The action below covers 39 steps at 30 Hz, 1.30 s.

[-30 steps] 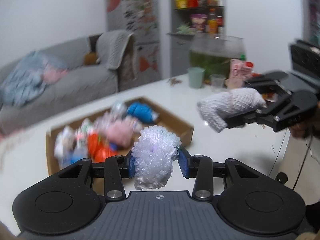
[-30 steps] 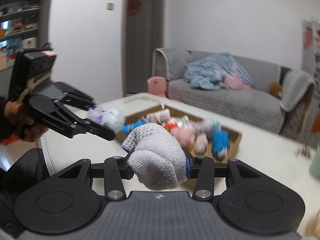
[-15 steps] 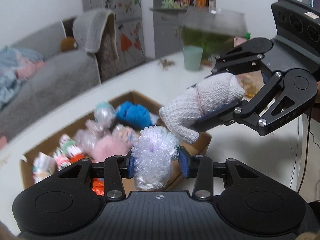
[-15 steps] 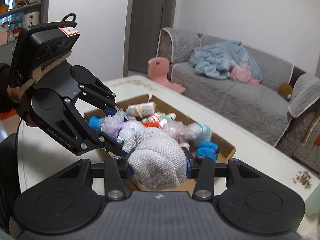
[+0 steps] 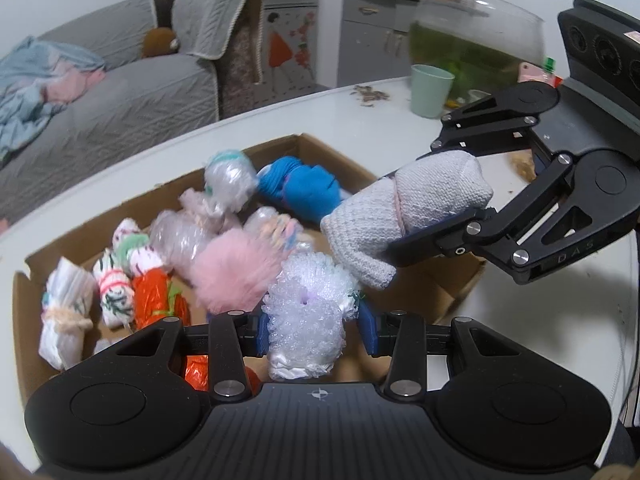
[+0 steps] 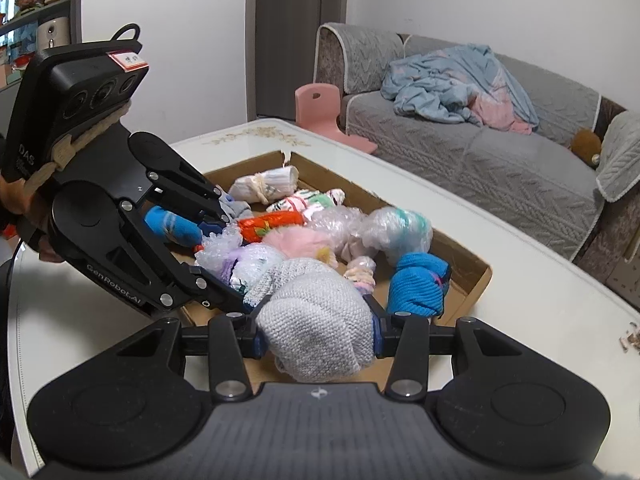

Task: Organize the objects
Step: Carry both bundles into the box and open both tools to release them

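A shallow cardboard box (image 5: 304,140) (image 6: 476,264) on the white table holds several rolled sock bundles: blue, pink fluffy, orange, striped, and clear-wrapped ones. My left gripper (image 5: 316,328) is shut on a frilly white and lilac bundle (image 5: 308,320) just above the box's near edge. In the right wrist view the same left gripper (image 6: 232,256) comes in from the left, with that bundle (image 6: 244,258) between its fingers. My right gripper (image 6: 316,332) is shut on a grey knitted roll (image 6: 316,320). From the left wrist view, the right gripper (image 5: 416,204) holds the grey roll (image 5: 408,216) over the box's right corner, close beside the frilly bundle.
A green cup (image 5: 430,90) and a glass fish bowl (image 5: 476,36) stand at the table's far side, with crumbs nearby. A grey sofa (image 6: 480,152) with a blue blanket runs along the wall. A small pink chair (image 6: 320,108) sits behind the table.
Both grippers have come down and in over the box and drawn close together. Each still holds its bundle as before.
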Available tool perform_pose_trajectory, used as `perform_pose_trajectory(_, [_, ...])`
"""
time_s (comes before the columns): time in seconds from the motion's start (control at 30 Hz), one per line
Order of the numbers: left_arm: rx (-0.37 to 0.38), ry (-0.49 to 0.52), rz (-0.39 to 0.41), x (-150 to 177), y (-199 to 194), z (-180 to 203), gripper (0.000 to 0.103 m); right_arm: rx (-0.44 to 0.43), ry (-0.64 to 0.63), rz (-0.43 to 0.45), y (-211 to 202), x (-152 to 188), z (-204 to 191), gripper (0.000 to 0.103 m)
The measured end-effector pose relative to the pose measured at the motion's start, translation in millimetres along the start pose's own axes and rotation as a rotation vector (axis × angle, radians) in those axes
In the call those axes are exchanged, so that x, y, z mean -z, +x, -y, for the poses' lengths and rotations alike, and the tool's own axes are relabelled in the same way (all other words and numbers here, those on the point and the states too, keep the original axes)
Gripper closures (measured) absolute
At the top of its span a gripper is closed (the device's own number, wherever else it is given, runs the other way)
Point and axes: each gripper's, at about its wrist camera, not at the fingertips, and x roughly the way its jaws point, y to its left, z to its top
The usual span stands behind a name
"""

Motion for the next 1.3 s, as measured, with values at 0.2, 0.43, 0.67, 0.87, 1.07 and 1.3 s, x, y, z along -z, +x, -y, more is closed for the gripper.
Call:
perform_pose_trajectory(0.2, [-0.014,-0.035,0.001,5,12,-7,0.055,-0.004,0.017,-0.011,14,6,3,0.062])
perform_pose_trajectory(0.43, [-0.041,-0.051,-0.017,15,23,-5,0.055,0.014,-0.007,-0.056,28,17,0,0.062])
perform_pose_trajectory(0.67, [-0.068,-0.060,-0.007,19,26,0,0.055,0.030,-0.002,-0.073,31,25,-1,0.062])
perform_pose_trajectory(0.87, [-0.074,-0.075,-0.009,18,27,-1,0.053,0.053,-0.020,-0.098,35,23,-7,0.060])
perform_pose_trajectory(1.07, [-0.107,-0.098,-0.046,14,28,2,0.046,0.078,-0.048,-0.181,41,16,-16,0.059])
perform_pose_trajectory(1.3, [-0.142,-0.262,-0.088,8,25,-9,0.023,0.152,-0.032,-0.270,44,7,-21,0.034])
